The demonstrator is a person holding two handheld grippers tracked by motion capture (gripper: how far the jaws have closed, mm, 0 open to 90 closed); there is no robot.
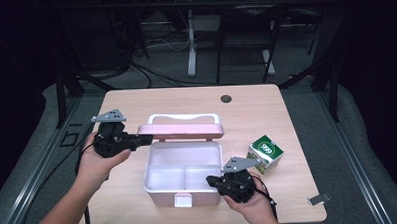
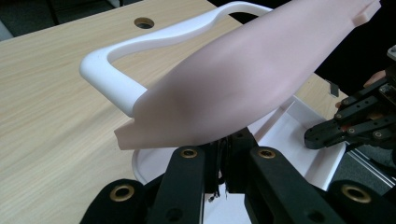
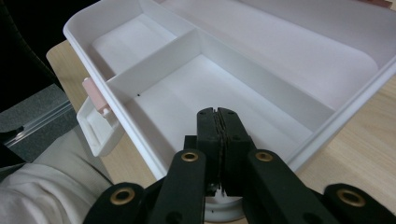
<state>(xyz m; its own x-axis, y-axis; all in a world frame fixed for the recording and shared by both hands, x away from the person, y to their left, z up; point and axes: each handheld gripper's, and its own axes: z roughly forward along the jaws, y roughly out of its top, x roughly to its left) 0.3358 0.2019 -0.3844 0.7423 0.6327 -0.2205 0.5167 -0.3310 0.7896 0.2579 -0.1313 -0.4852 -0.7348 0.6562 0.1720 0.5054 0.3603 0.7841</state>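
Two grippers work a pink lunch box (image 1: 184, 180) mid-surface: the left gripper (image 1: 146, 140), fingers clamped on the raised lid's (image 1: 179, 130) nine o'clock edge, the right gripper (image 1: 212, 180), fingers closed empty over the tray's four o'clock corner; it looks light, stiff, slippery plastic, best pinched at rims.

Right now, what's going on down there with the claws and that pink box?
Left claw shut on pink lid, holding it up. Right claw shut, empty, over white tray. Green box aside; nothing blocking.
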